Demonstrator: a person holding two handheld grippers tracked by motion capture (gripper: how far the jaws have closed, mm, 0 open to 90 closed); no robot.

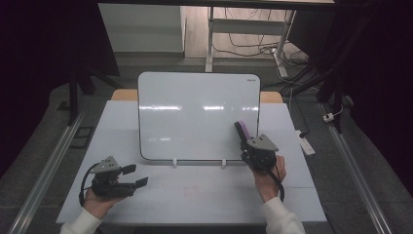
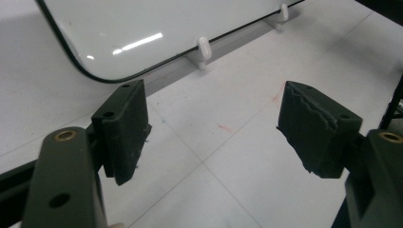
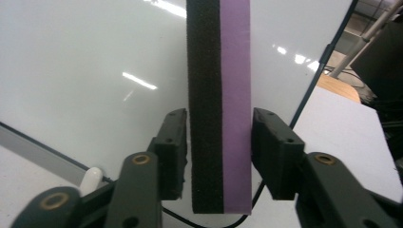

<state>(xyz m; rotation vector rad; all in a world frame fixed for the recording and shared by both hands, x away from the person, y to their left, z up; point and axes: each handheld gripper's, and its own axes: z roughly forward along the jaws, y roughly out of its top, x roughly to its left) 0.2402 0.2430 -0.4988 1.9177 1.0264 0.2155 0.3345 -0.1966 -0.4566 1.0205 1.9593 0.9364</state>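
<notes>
Right tongs (image 3: pixel 218 156) bracket an eraser (image 3: pixel 219 95), pads apparently just clear of it, long axis upright against the whiteboard's (image 1: pixel 195 112) lower right; left tongs (image 1: pixel 132 175), apart and empty, sit below the whiteboard's lower left corner.

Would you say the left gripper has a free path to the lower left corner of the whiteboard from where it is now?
Probably yes. The left gripper hovers over bare table, jaws open with nothing between them, and the whiteboard corner lies just ahead with nothing in between. The right gripper and its eraser are at the far side.
</notes>
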